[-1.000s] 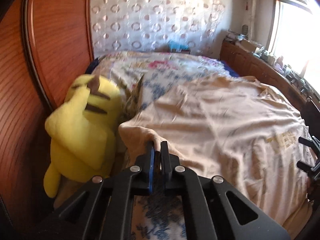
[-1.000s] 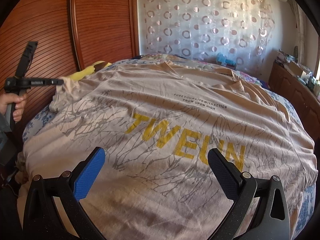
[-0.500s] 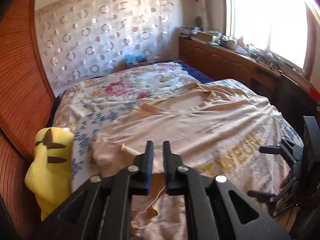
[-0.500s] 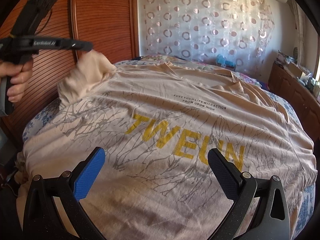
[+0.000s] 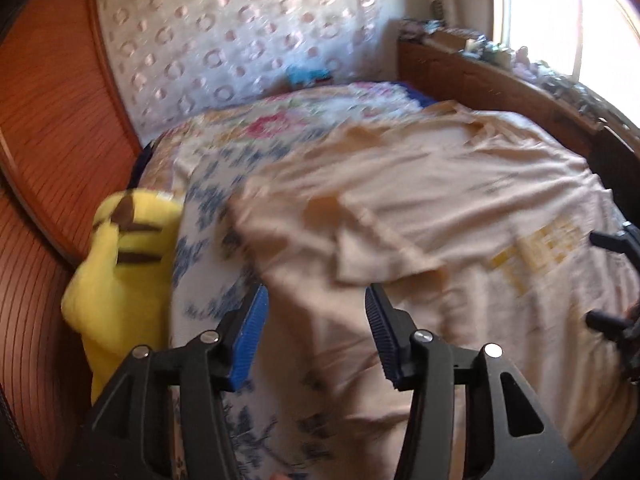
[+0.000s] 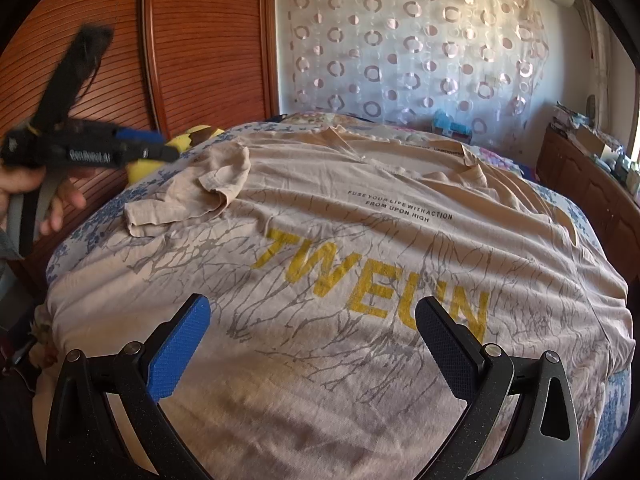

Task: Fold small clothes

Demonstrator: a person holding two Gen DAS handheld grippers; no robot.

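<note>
A beige T-shirt [image 6: 360, 248] lies face up and spread flat across most of a bed [image 6: 618, 396] with a blue floral cover, hem toward the right wrist camera, collar toward the dotted curtain [image 6: 400, 52]; its long axis runs from near to far. The left sleeve [image 6: 192, 196] is folded inward onto the chest, crumpled. Bare bed cover shows along the left edge and at the far right corner; the shirt's right side reaches near the bed edge by a wooden cabinet [image 6: 592, 184]. A ribbed wooden wardrobe [image 6: 200, 40] stands close on the left, with a yellow plush toy [image 5: 120, 280] wedged between it and the bed.

Print reads "TWEUN" in yellow, above it "FUSE YOUR LIFE WITH ACTION FROM UPON HIGH"

Left gripper [image 5: 316, 336], marked "GenRobot.AI" in the right wrist view, hangs above the shirt's left edge, jaws opening, nothing between them. Right gripper [image 6: 316, 344] hovers over the hem, jaws wide apart, empty
</note>
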